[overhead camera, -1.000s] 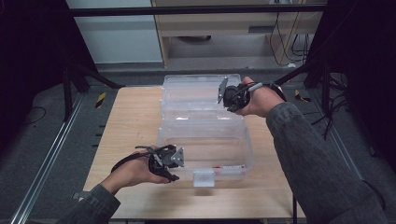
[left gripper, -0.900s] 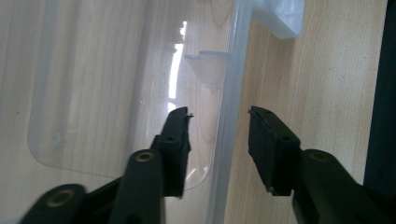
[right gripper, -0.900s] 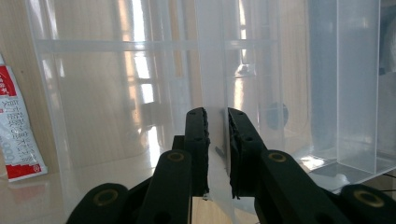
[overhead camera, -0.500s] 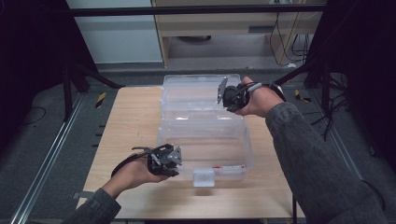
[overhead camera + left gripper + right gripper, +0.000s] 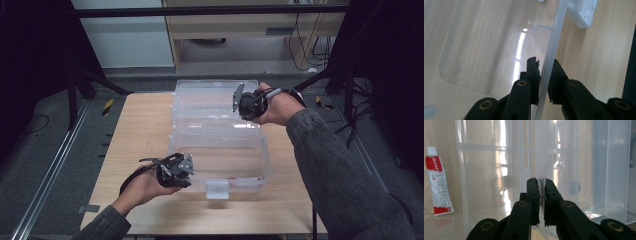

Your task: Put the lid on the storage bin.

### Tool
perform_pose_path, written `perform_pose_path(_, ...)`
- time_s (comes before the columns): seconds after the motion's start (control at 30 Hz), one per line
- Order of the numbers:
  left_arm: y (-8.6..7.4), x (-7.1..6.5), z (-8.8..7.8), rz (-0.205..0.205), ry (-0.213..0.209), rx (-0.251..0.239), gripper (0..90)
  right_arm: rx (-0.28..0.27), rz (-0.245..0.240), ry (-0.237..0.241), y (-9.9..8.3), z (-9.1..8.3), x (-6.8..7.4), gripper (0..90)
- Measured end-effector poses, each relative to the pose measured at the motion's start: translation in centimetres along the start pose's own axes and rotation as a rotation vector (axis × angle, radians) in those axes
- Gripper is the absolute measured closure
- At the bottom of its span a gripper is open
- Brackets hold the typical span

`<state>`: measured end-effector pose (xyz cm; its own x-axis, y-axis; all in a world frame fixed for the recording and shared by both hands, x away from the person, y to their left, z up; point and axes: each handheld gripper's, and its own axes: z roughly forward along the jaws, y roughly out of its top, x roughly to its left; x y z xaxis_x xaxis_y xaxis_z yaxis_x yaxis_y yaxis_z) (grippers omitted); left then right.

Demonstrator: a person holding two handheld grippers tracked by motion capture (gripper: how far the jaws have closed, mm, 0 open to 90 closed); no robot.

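I see the clear plastic storage box (image 5: 220, 145) sitting centre frame on the wooden table, long side running away from me, white latch (image 5: 217, 189) at its lower edge, lid transparent.

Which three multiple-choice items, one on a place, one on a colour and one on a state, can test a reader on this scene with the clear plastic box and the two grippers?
1. Where does the left gripper grip the clear box?
A. on its near left rim
B. on its far right corner
C. on the latch

2. Which colours does the tube in the right gripper view have?
A. blue and yellow
B. red and white
C. green and black

3. How do the jaws of the right gripper stand?
A. wide open in the air
B. shut on a tube
C. shut on a clear wall of the box

Answers: 1 A, the jaws clamp the rim beside the latch. 2 B, red bands, white cap. 3 C, the clear wall runs between the pads.
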<state>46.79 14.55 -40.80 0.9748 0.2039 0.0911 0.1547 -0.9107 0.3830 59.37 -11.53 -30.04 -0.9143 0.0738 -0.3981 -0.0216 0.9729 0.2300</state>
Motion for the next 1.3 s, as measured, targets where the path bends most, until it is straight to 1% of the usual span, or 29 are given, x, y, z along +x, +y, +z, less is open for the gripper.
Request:
perform_pose_path(0.13, -0.2, 0.0, 0.1, -0.028, 0.006, -0.011, 80.0, -0.008, 0.001, 0.007, 0.2, -0.3, 0.2, 85.8)
perform_pose_path(0.17, -0.2, 0.0, 0.1, -0.026, 0.007, -0.012, 79.9, -0.015, 0.005, 0.011, 0.2, -0.4, 0.4, 86.0)
perform_pose_path(0.33, -0.1, 0.0, 0.1, -0.034, 0.006, -0.015, 79.7, -0.027, -0.006, 0.018, 0.4, -1.1, 1.0, 86.5)
perform_pose_path(0.5, -0.2, 0.0, 0.1, -0.036, 0.003, -0.017, 79.5, -0.038, -0.013, 0.016, 0.4, -1.7, 1.8, 86.8)
perform_pose_path(0.53, -0.3, -0.4, 0.2, -0.101, -0.004, -0.016, 79.5, -0.045, -0.013, 0.016, 0.4, -1.8, 2.0, 86.8)
perform_pose_path(0.57, -0.2, 0.1, 0.1, -0.037, 0.004, -0.014, 79.4, -0.048, -0.013, 0.016, 0.4, -1.9, 2.2, 86.8)
perform_pose_path(0.6, -0.3, -0.3, 0.2, -0.087, -0.002, -0.019, 79.3, -0.053, -0.012, 0.014, 0.4, -2.0, 2.3, 86.9)
perform_pose_path(0.63, -0.3, -0.3, 0.2, -0.102, -0.001, -0.019, 79.3, -0.055, -0.02, 0.014, 0.3, -2.1, 2.6, 86.9)
perform_pose_path(0.67, -0.2, 0.1, 0.2, -0.04, 0.006, -0.016, 79.2, -0.056, -0.023, 0.013, 0.3, -2.2, 2.7, 86.9)
perform_pose_path(0.83, -0.2, 0.0, 0.2, -0.047, 0.009, -0.02, 78.9, -0.068, -0.031, 0.015, 0.3, -2.6, 3.4, 86.8)
perform_pose_path(0.93, -0.2, 0.1, 0.2, -0.053, 0.011, -0.022, 78.7, -0.071, -0.026, 0.014, 0.1, -2.5, 3.3, 86.4)
perform_pose_path(1.0, -0.1, 0.2, 0.2, -0.068, 0.014, -0.021, 78.3, -0.07, -0.017, 0.018, 0.0, -2.4, 2.9, 86.1)
perform_pose_path(1.1, 0.2, 0.3, 0.3, -0.075, 0.031, -0.019, 78.2, -0.068, -0.004, 0.014, -0.2, -2.0, 2.2, 85.6)
perform_pose_path(1.2, 0.5, 0.5, 0.5, -0.085, 0.047, -0.02, 78.1, -0.055, 0.003, 0.007, 0.0, -1.7, 1.5, 85.5)
perform_pose_path(1.3, 0.5, 0.6, 0.5, -0.09, 0.048, -0.026, 78.0, -0.043, -0.008, 0.003, 0.3, -1.6, 1.4, 85.9)
